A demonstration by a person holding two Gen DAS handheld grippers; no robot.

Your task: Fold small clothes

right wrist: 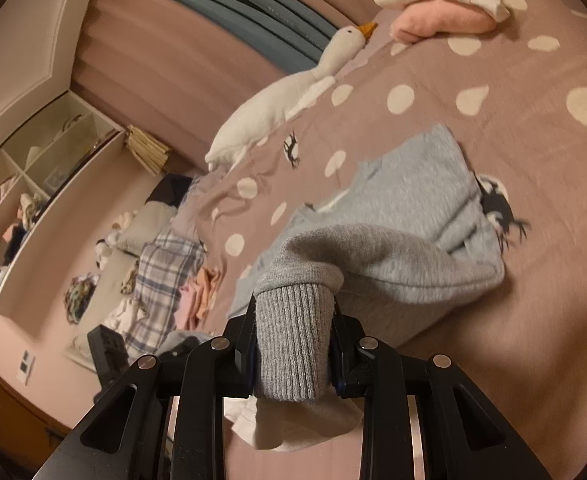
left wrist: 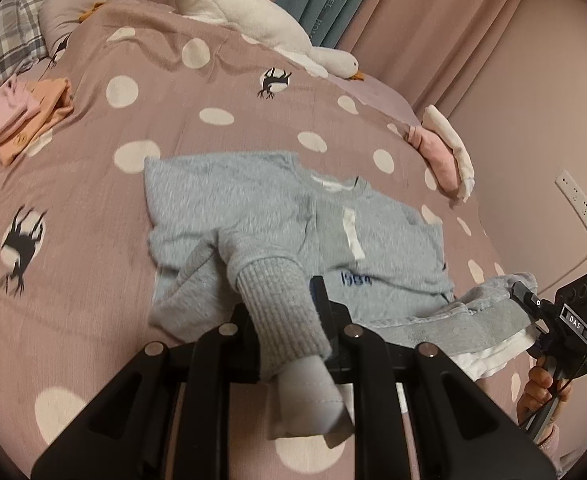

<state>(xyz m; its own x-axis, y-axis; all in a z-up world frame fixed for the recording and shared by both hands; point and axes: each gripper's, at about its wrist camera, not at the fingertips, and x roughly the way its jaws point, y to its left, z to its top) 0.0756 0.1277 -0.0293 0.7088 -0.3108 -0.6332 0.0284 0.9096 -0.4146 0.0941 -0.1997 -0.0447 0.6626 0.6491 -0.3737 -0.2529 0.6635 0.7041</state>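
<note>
Left wrist view: my left gripper (left wrist: pixel 283 312) is clamped on 1 ribbed cuff (left wrist: pixel 281 308) of the grey sweater (left wrist: pixel 229 204), which lies mostly flat on the dotted bed cover (left wrist: pixel 93 280). I hold the cuff, not the sleeve cloth, because the ribbing is thick and should not slip when I carry the sleeve across the body.

Right wrist view: my right gripper (right wrist: pixel 293 344) is closed on the other cuff (right wrist: pixel 291 336), sleeve lifted off the cover and draped back toward the body (right wrist: pixel 417 184). In the left view that gripper sits at the far right edge, gathered cloth at its fingers; I judge it is the same sleeve, though motion blur makes the layers hard to separate.

Step in hand, by my reading: both sleeves get folded inward over the chest.

Edges and room:
- Pink and white folded clothes (left wrist: pixel 445 156) lie beyond the sweater near the wall; apart from it.
- Pink and orange pile (left wrist: pixel 21 120) lies well apart on the far left.
- Plush goose (left wrist: pixel 261 28) lies along the curtain side, well clear.
- Bare cover surrounds the sweater on the near and left sides, enough to lay the sleeves and later fold the hem up.

Risk: dragging a cuff may pull the body out of square.
</note>
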